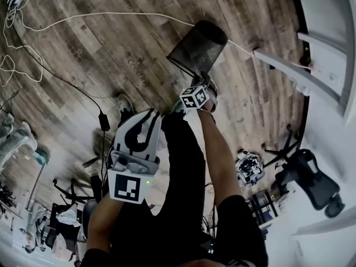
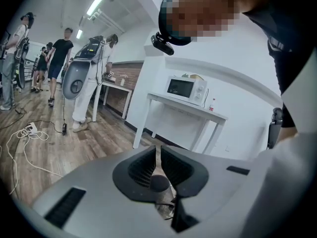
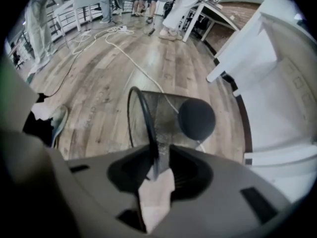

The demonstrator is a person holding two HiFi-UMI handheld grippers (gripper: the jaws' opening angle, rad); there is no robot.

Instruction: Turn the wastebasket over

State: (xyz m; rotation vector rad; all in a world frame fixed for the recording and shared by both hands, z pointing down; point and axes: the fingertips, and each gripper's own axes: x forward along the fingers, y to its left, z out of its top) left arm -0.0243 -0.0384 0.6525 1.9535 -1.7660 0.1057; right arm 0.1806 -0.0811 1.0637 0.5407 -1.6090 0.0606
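Note:
The black mesh wastebasket (image 1: pixel 197 49) is tipped over on the wood floor, with its solid round bottom pointing away from me and its open mouth toward my right gripper (image 1: pixel 204 82). In the right gripper view the wastebasket (image 3: pixel 163 115) shows its rim as a thin black hoop that runs down into the narrow gap of the right gripper (image 3: pixel 159 155), whose jaws are shut on the rim and mesh wall. My left gripper (image 1: pixel 149 115) is held back near my body, away from the basket. In its own view the left gripper (image 2: pixel 158 162) is shut with nothing between the jaws.
A white cable (image 1: pixel 111 15) runs across the floor past the basket, and a black cable with an adapter (image 1: pixel 104 121) lies to the left. White table legs (image 1: pixel 289 71) stand right of the basket. An office chair (image 1: pixel 311 182) is lower right. A shoe (image 3: pixel 57 120) is beside the basket.

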